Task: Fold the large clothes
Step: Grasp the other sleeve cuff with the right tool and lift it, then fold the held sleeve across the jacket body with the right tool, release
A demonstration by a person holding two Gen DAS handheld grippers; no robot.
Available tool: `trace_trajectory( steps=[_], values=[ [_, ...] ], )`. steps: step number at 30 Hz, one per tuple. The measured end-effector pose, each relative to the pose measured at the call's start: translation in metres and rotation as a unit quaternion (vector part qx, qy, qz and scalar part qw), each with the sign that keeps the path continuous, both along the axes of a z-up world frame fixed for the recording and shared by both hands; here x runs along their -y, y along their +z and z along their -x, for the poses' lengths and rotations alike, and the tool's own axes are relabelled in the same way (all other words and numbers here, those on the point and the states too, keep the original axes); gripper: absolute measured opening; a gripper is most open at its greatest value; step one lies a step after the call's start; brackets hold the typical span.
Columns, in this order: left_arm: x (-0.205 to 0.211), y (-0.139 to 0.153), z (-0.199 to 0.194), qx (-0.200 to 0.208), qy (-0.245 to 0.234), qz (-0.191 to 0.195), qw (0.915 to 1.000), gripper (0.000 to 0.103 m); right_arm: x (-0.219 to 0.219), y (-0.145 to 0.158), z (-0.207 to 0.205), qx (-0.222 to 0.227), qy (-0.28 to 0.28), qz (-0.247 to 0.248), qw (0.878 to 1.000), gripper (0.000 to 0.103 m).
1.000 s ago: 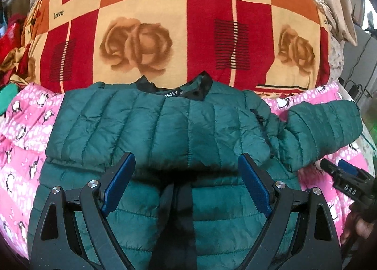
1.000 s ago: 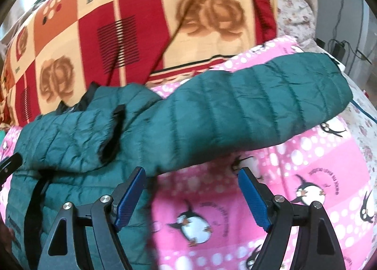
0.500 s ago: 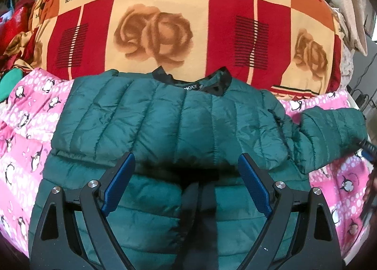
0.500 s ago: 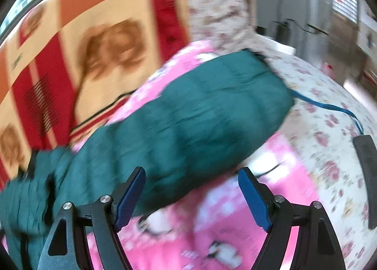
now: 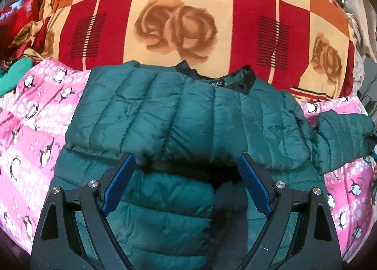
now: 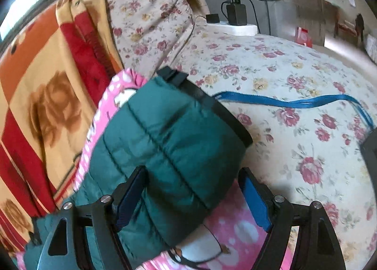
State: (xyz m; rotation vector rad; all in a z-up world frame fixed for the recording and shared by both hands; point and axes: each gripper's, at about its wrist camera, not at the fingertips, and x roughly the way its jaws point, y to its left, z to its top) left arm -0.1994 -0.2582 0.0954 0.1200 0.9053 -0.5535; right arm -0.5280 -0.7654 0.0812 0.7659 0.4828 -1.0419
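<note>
A dark green puffer jacket (image 5: 188,116) lies front-up on a pink penguin blanket (image 5: 30,128), with its left sleeve folded across the chest. My left gripper (image 5: 186,175) hovers open over the jacket's middle with nothing between its blue pads. The other sleeve (image 5: 341,142) sticks out to the right. In the right wrist view that sleeve (image 6: 169,152) runs between the jaws of my right gripper (image 6: 190,197), near its black cuff (image 6: 212,105). Those jaws are closing. The left pad touches the sleeve, and a gap shows at the right pad.
A thick red, orange and cream rose-print quilt (image 5: 179,22) is piled behind the jacket. To the right lies a floral bedsheet (image 6: 282,69) with a blue strap (image 6: 294,102) across it. A charger (image 6: 235,14) and cables sit at the bed's far edge.
My right gripper has swung right along the sleeve to its cuff end, rolled, and narrowed its jaws around the sleeve. The left gripper has drifted a little over the jacket and is still open.
</note>
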Motion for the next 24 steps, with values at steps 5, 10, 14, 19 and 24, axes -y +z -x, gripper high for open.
trace_trajectory(
  steps=[5, 10, 14, 19, 24],
  values=[
    [-0.007, -0.003, -0.002, -0.001, 0.001, -0.004, 1.0000, 0.089, -0.015, 0.010, -0.003, 0.008, 0.034, 0.041, 0.999, 0.026],
    [-0.016, -0.003, -0.008, -0.006, 0.011, 0.002, 0.9999, 0.089, -0.041, 0.021, -0.008, 0.033, 0.096, 0.057, 0.993, 0.021],
    [-0.027, 0.001, -0.010, -0.006, 0.020, 0.012, 0.9997, 0.089, -0.074, 0.036, -0.021, 0.060, 0.157, 0.062, 0.984, 0.021],
    [-0.038, 0.002, -0.014, -0.011, 0.029, 0.018, 0.9994, 0.089, -0.119, 0.058, -0.050, 0.057, 0.222, 0.082, 0.970, 0.021],
    [-0.050, 0.002, -0.016, -0.018, 0.037, 0.028, 0.9988, 0.089, -0.160, 0.066, -0.094, 0.037, 0.279, 0.097, 0.955, 0.015]
  ],
)
